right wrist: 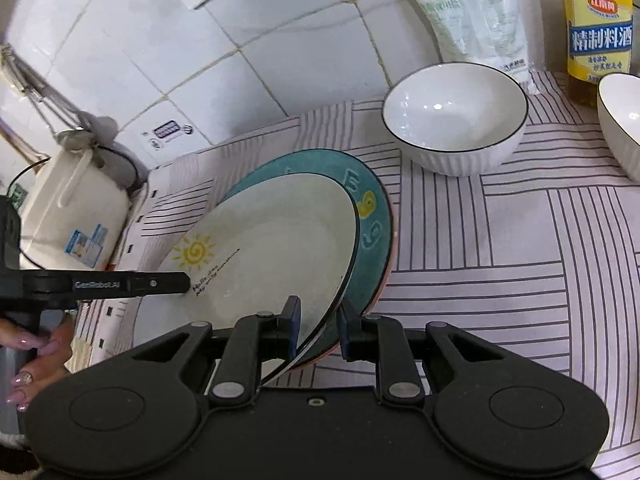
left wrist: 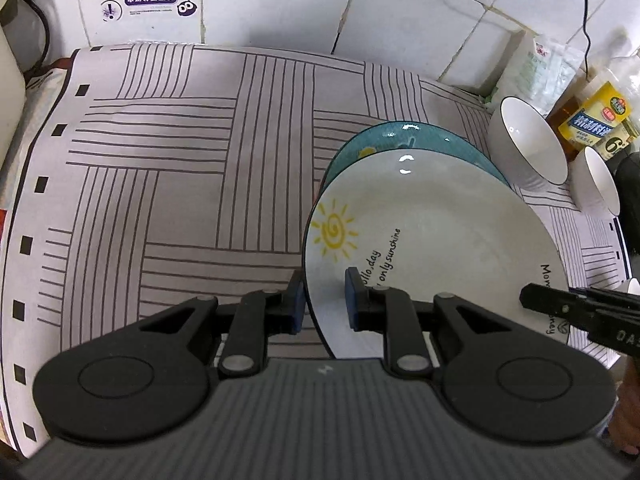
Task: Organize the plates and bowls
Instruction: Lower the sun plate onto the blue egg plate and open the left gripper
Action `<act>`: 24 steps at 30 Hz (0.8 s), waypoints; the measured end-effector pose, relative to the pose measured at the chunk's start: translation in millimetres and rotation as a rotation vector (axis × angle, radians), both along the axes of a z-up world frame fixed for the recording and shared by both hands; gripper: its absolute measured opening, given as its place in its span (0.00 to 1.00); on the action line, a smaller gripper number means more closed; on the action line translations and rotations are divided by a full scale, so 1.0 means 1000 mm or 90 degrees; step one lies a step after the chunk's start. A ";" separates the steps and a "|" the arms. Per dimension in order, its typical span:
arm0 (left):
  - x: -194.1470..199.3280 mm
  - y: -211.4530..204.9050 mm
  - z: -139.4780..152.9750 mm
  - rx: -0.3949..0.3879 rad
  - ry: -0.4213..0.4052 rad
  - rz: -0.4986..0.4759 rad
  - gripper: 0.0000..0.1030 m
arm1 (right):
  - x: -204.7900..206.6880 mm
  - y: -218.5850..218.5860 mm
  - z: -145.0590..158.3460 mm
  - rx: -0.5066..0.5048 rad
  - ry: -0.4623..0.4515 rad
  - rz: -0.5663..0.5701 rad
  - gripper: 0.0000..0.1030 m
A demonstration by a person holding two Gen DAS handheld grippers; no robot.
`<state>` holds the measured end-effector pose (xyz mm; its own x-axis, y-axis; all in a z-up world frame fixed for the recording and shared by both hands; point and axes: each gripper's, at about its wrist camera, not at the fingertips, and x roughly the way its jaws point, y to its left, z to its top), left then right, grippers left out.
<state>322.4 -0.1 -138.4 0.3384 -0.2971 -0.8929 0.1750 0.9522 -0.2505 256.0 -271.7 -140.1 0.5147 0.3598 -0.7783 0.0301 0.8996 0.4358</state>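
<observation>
Partly done, by the look of it. White sun plate (right wrist: 272, 240) tilted above the teal plate (right wrist: 374, 216), near edge raised, far edge low over the teal one; whether touching it cannot be told. Beneath the teal plate, a thin pink rim (right wrist: 387, 276) of something more, perhaps a third plate. Stack lying on the striped cloth over the table (left wrist: 160, 184).

Still loose: first white bowl (right wrist: 456, 120) standing just beyond the teal plate, toward the tiled wall (right wrist: 280, 40); second white bowl (right wrist: 620, 120) beside the first, farther from the teal plate, near the yellow-labelled bottle (right wrist: 600, 24). Not nested. Likely left: setting the sun plate flat, then stacking the bowls.

Left claw (left wrist: 324, 300): nearly together, clamped on the sun plate's rim on the side by the painted sun, one blue pad (left wrist: 352, 300) on the upper face, the other under the edge. Right claw (right wrist: 319, 328): narrow too, astride the opposite rim of the same plate, inner pad on its upper face, outer pad between its edge and the teal plate; seemingly pinching the sun plate only, though contact of the outer pad hard to confirm. Plate apparently carried by both claws together. Fingers of a hand (right wrist: 36, 356) visible on the left handle.
</observation>
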 end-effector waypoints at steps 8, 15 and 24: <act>0.000 -0.002 -0.006 -0.018 0.015 0.012 0.17 | 0.009 0.031 0.008 -0.179 0.002 0.004 0.28; -0.007 -0.006 -0.002 -0.008 0.006 0.015 0.17 | 0.007 0.042 0.002 -0.258 -0.021 0.010 0.35; -0.010 -0.013 -0.004 0.013 -0.012 0.025 0.20 | 0.009 0.054 -0.006 -0.319 -0.071 0.007 0.38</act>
<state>312.3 -12.7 -142.2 0.3657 -0.2653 -0.8921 0.1417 0.9632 -0.2283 265.3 -217.4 -146.2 0.6028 -0.0374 -0.7970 -0.0028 0.9988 -0.0489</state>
